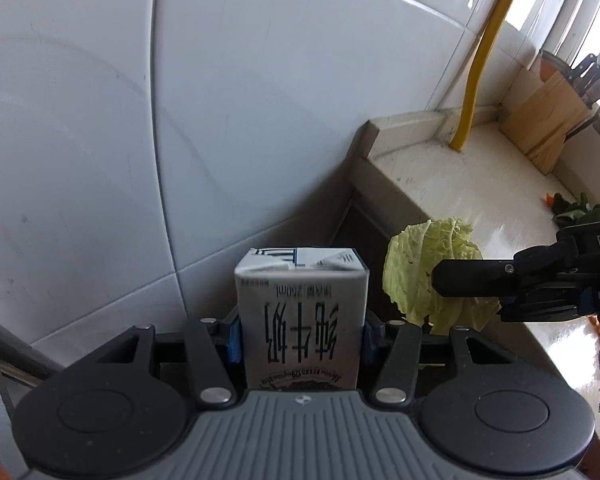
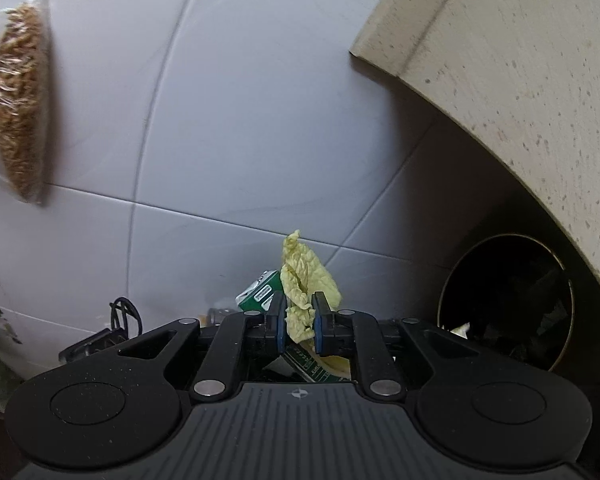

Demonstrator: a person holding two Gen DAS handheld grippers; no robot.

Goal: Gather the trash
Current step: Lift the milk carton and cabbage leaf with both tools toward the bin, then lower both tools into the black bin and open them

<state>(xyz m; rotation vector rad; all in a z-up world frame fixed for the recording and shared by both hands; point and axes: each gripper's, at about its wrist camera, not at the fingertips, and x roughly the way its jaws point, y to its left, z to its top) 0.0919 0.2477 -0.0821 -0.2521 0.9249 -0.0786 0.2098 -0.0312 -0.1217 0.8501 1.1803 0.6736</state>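
A grey-white milk carton (image 1: pixel 302 312) with black print stands between the fingers of my left gripper (image 1: pixel 302 336), which is shut on it in the air before a white tiled wall. To its right my right gripper (image 1: pixel 436 280) reaches in from the side, holding a pale green cabbage leaf (image 1: pixel 424 276). In the right wrist view the right gripper (image 2: pixel 299 322) is shut on that cabbage leaf (image 2: pixel 304 276), and a green side of the carton (image 2: pixel 260 294) shows just behind it. A dark round trash bin opening (image 2: pixel 508 304) lies lower right, under the counter.
A speckled beige counter (image 1: pixel 456 184) runs right, with a yellow pipe (image 1: pixel 476 64), a wooden knife block (image 1: pixel 548 120) and vegetable scraps (image 1: pixel 572 208). A clear bag of dried noodles (image 2: pixel 18 92) hangs on the tiled wall. A black cable (image 2: pixel 120 316) lies lower left.
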